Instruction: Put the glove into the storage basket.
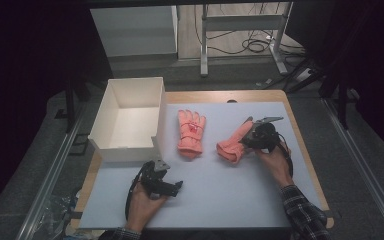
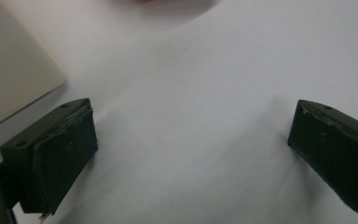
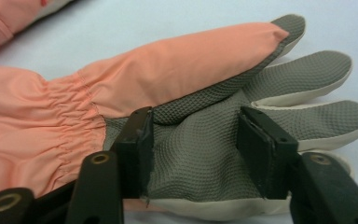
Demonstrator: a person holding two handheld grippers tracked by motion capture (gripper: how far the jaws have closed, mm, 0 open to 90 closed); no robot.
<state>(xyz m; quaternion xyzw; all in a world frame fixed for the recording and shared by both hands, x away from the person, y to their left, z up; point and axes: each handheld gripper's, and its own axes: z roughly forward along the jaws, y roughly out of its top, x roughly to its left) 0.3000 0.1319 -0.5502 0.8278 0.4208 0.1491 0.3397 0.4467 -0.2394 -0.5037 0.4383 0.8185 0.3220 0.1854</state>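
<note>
A person sits at a tabletop (image 1: 205, 200) with a pale blue-grey top and holds a claw in each hand.

The right claw (image 1: 252, 136) is over by the right side. It sits on a pink glove (image 1: 231, 145) that lies tilted on the tabletop, with its cuff toward the person and its fingers pointing away to the right. In the right gripper view, the right claw (image 3: 193, 151) has its two black jaws about half open. They stand on either side of the glove's grey, bumpy palm (image 3: 196, 144). The palm is between the jaws, but it cannot be told if the pads squeeze it yet. The pink back of the glove is folded over the top, and three grey fingers stick out to the right.

A second pink glove (image 1: 190, 132) lies flat near the middle of the tabletop, close to the first one but not touching it. Its fingers point away from the person.

The left claw (image 1: 162, 184) rests low near the front of the tabletop. In the left gripper view, the left claw (image 2: 191, 154) is wide open, with bare tabletop between the jaws.

A white box (image 1: 110, 140) with no lid sits at the left back of the tabletop, just beside the second glove.
</note>
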